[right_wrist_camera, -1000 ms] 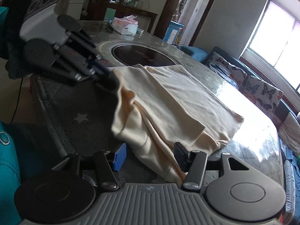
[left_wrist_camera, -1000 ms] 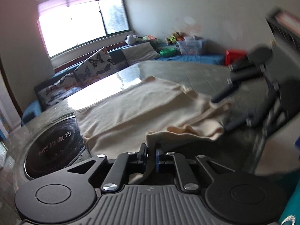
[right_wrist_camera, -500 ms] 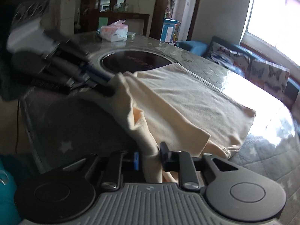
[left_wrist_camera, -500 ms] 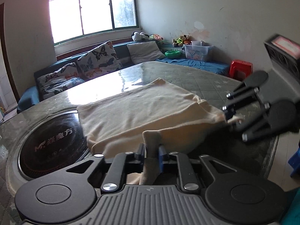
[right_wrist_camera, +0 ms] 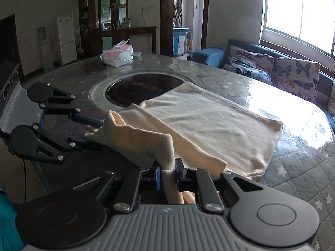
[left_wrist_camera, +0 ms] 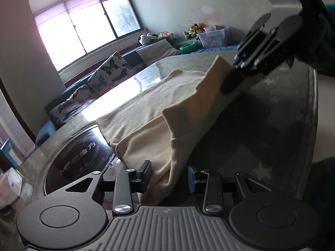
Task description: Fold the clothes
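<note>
Right gripper point(right_wrist_camera: 167, 175) clamped on cloth point(right_wrist_camera: 209, 121); left gripper point(left_wrist_camera: 168, 174) fingers apart, cloth between — unpinched edge may slip, fold skews.

black tongs point(left_wrist_camera: 169, 175), blue pads, silver screws

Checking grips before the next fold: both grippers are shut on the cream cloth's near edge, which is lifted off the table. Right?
Not quite. The right gripper is shut on the cream cloth, but the left gripper is open: the left wrist view shows its fingers apart, the cloth hanging between them. The near edge is lifted off the table, as you say.
</note>
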